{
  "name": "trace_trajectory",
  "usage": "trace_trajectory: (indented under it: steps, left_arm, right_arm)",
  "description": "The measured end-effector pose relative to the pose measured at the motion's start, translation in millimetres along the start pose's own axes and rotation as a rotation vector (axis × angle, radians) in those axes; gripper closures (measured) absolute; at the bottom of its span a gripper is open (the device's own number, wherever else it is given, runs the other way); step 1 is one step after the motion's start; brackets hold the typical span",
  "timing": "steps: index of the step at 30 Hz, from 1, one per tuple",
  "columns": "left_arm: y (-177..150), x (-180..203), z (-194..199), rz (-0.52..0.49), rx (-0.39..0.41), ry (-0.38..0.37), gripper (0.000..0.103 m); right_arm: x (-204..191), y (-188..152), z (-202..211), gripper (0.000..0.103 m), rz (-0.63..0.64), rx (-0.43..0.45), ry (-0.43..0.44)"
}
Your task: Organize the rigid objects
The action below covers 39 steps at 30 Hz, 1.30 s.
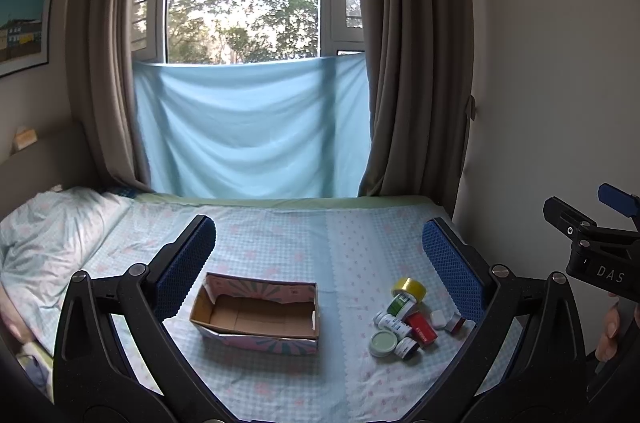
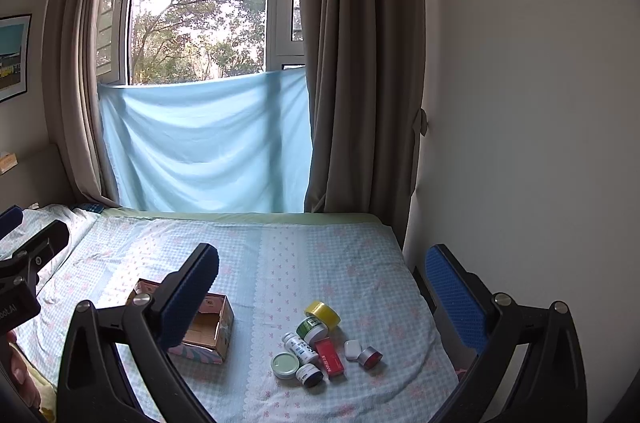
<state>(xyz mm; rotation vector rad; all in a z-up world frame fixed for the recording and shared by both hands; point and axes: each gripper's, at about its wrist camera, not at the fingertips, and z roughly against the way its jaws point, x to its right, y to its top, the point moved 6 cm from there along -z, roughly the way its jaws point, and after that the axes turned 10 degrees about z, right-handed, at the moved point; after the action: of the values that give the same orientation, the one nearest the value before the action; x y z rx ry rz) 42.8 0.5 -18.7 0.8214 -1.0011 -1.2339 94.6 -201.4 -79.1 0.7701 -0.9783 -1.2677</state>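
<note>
Both grippers, left [image 1: 319, 259] and right [image 2: 322, 287], gaped above bed [image 2: 360, 263]; box [image 1: 256, 315] interior visible only from left wrist.

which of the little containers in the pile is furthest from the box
The small round tin with the red face, at the pile's right edge beside the white case; the others lie nearer the box.

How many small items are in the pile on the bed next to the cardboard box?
8: yellow tape roll farthest back, green bottle, white bottle, red box, pale green lid, black-banded jar nearest, white case, red-topped tin rightmost. More may be hidden.
</note>
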Motion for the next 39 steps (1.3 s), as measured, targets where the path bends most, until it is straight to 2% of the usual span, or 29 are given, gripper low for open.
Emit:
trace_trajectory:
  steps: [27,33,39]
  left_arm:
    - [4,-2,-3,-0.006,0.008,-0.007,0.0]
    - [7,-7,-13,-0.006,-0.036,-0.012,0.0]
    - [-6,-16,-48,-0.003,-0.154,-0.034,0.0]
  right_arm:
    - [-3,3,0,0.0,0.0,0.004,0.003]
    - [-4,7,-3,0.0,-0.006,-0.013,-0.002]
    - [2,2,-21,0.0,-0.021,-0.071,-0.027]
